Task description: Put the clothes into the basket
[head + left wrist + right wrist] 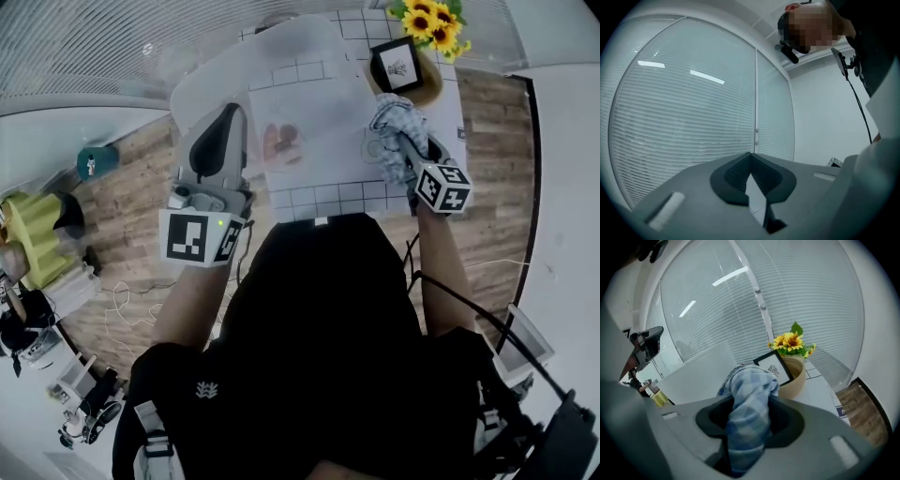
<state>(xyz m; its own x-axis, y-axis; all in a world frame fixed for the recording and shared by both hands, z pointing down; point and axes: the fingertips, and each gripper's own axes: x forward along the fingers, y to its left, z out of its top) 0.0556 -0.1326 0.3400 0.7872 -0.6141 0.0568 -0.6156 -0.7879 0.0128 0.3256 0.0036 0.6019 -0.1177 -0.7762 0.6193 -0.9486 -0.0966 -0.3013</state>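
Note:
A blue checked cloth (392, 117) is bunched up over the right side of the table, and my right gripper (400, 142) is shut on it. In the right gripper view the cloth (747, 418) fills the gap between the jaws and hides the fingertips of the gripper (750, 392). A white garment with a reddish print (300, 122) lies spread across the table's middle, partly over a white rounded container (202, 89); I cannot tell whether that is the basket. My left gripper (228, 114) is held up at the left, shut and empty. In its own view the gripper (751, 157) points at window blinds.
The table (319, 197) wears a white grid-patterned cover. At its far right corner stands a woven pot (427, 86) holding sunflowers (431, 21) and a framed picture (396, 66). Wooden floor (131, 206) lies on both sides, with yellow and teal objects at the left.

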